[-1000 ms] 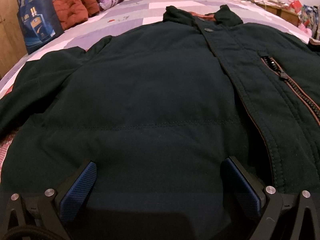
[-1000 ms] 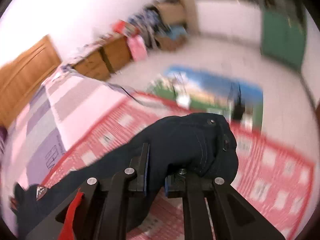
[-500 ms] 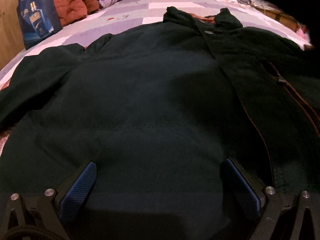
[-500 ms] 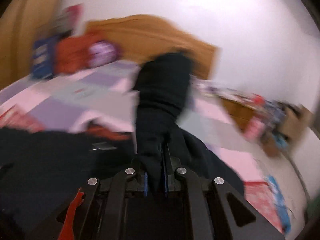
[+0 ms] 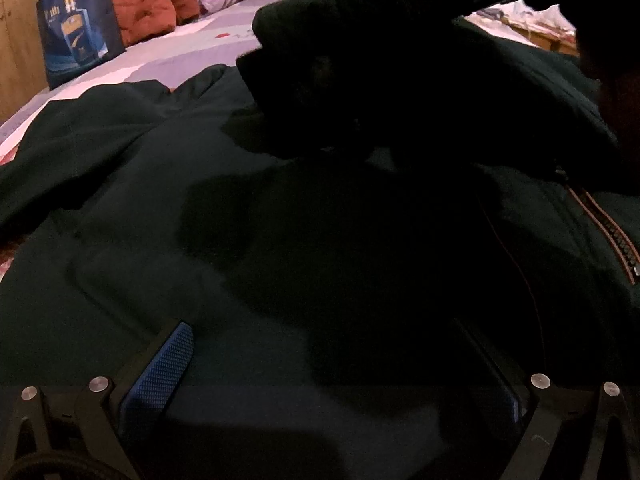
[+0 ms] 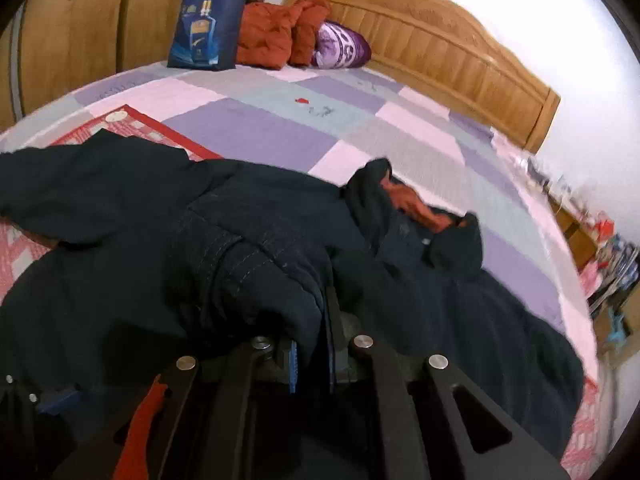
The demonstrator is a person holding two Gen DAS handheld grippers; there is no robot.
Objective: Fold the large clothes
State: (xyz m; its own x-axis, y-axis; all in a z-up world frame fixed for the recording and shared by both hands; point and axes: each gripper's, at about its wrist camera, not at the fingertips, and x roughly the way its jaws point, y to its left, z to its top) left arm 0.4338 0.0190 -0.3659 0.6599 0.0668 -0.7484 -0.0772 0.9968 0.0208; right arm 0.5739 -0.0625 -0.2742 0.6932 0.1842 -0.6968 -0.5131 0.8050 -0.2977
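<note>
Dark jacket (image 6: 120, 280) lies spread front-up on the bed (image 6: 280, 128), over a purple/pink/grey patchwork cover w/ a red-check mat (image 6: 132, 128) under its left side in right wrist view. Collar (image 6: 404, 208) points toward the wooden headboard (image 6: 440, 52), orange lining showing inside it.

Right gripper (image 6: 312, 360): jaws pinched together on a fold of the jacket's sleeve (image 6: 248, 268), cuff end bunched just ahead of the tips, stitching visible. Sleeve is carried across the jacket's body.

Left gripper (image 5: 324, 368): jaws wide apart, nothing between the pads, blue pad (image 5: 160, 372) clear on one side, other pad in deep shadow. It hovers low over the jacket's hem area; contact w/ cloth can't be told. In left wrist view the lifted sleeve and a dark shape fill the upper right, casting shadow on the jacket front; zip (image 5: 612, 236) w/ orange trim at right.

At bed head: blue tote bag (image 6: 204, 28), orange padded bundle (image 6: 280, 32), purple pillow (image 6: 342, 48).
</note>
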